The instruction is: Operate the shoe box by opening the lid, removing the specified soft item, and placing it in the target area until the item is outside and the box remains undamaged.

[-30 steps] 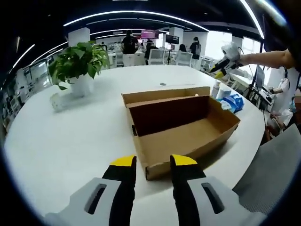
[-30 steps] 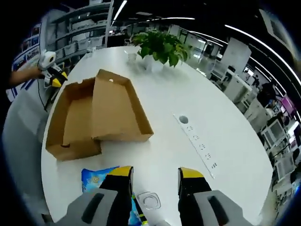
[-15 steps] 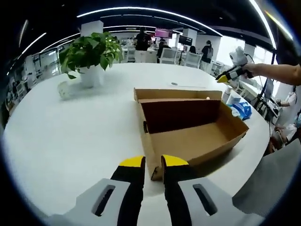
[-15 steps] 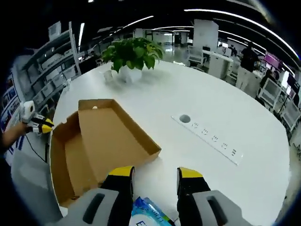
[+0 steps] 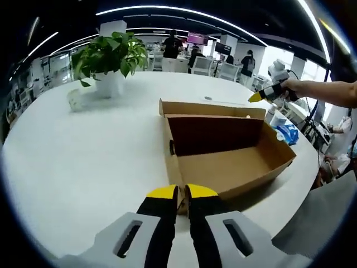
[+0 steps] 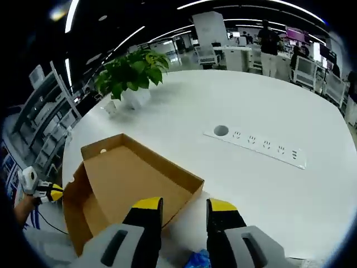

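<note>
- My left fingers are nearly together, with only a thin slit between the yellow tips, and the near corner of the shoe box sits right at that slit. I judge they pinch the cardboard wall there, but I cannot see the contact clearly.
- My right fingers are apart and hold nothing. They hang above the bench, just over the edge of the opened lid.
- The box is already open. Beyond my left fingers its inside is bare brown cardboard, and the lid stands up along the far side.
- The soft item, a blue packet, is outside the box. From my left fingers it lies past the far right end of the box, on the bench. In the right gripper view a blue bit of it shows just below and between my right fingers.
- So I judge the item is out, and the step now is to finish without harming the box.
- To do this well, I should keep the left squeeze light, because a thin wall can crease.
- I should not pull or twist the corner sideways.
- A potted plant stands far ahead on the left, well apart from the box.
</note>
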`<state>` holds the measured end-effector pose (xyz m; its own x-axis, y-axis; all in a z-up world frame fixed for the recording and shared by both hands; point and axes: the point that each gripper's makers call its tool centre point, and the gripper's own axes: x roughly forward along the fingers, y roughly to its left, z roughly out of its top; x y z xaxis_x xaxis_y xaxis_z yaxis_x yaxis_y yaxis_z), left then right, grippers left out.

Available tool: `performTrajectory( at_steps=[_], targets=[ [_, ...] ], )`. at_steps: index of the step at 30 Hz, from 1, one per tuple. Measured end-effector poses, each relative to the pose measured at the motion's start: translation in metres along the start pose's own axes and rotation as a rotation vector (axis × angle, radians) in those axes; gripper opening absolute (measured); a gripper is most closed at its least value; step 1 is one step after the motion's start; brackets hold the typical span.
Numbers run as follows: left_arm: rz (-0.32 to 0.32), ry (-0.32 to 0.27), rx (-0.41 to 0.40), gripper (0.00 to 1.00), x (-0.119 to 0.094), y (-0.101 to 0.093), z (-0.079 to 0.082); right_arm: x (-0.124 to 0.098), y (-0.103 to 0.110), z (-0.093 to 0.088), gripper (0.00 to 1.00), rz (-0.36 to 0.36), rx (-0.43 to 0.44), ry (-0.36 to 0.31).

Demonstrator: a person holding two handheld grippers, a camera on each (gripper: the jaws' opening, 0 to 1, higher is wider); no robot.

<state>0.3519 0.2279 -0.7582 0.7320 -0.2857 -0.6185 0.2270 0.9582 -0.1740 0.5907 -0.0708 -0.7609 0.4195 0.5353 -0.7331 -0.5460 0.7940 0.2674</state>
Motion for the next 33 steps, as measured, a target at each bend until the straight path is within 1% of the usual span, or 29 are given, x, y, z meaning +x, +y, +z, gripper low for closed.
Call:
performTrajectory(
  at_steps=[3, 5, 8, 10, 12, 14, 18, 19, 21, 25, 28, 33],
  targets=[
    [-0.001, 0.005, -0.001, 0.05, 0.002, 0.0, -0.001, 0.01, -0.003, -0.005, 0.27, -0.02, 0.059, 0.017],
    [-0.002, 0.007, -0.003, 0.05, 0.003, 0.001, -0.002, 0.014, -0.003, -0.01, 0.25, -0.035, 0.094, 0.025],
    [-0.004, 0.003, -0.005, 0.05, 0.003, 0.001, -0.003, 0.021, -0.005, -0.017, 0.22, -0.066, 0.102, 0.05],
    [-0.005, 0.001, -0.002, 0.05, 0.003, 0.001, -0.003, 0.023, -0.003, -0.023, 0.19, -0.07, 0.125, 0.066],
    [-0.005, -0.004, 0.005, 0.05, 0.003, 0.001, -0.003, 0.024, -0.002, -0.024, 0.17, -0.085, 0.164, 0.063],
    [-0.005, -0.007, 0.009, 0.05, 0.003, 0.001, -0.003, 0.026, -0.002, -0.023, 0.14, -0.086, 0.173, 0.063],
    [-0.007, -0.015, 0.019, 0.04, 0.004, 0.003, -0.004, 0.028, 0.003, -0.022, 0.03, -0.075, 0.213, 0.063],
    [-0.007, -0.016, 0.019, 0.04, 0.004, 0.003, -0.004, 0.028, 0.004, -0.022, 0.03, -0.077, 0.224, 0.06],
    [-0.008, -0.019, 0.016, 0.04, 0.004, 0.004, -0.004, 0.027, 0.002, -0.022, 0.03, -0.09, 0.224, 0.06],
    [-0.009, -0.029, -0.006, 0.04, 0.005, 0.005, -0.004, 0.024, 0.003, -0.02, 0.01, -0.103, 0.251, 0.053],
    [-0.018, -0.039, -0.015, 0.04, 0.005, 0.005, -0.005, 0.019, 0.006, -0.019, 0.0, -0.109, 0.231, 0.042],
    [-0.024, -0.04, -0.025, 0.04, 0.005, 0.003, -0.005, 0.012, 0.009, -0.016, 0.0, -0.111, 0.222, 0.024]
  ],
)
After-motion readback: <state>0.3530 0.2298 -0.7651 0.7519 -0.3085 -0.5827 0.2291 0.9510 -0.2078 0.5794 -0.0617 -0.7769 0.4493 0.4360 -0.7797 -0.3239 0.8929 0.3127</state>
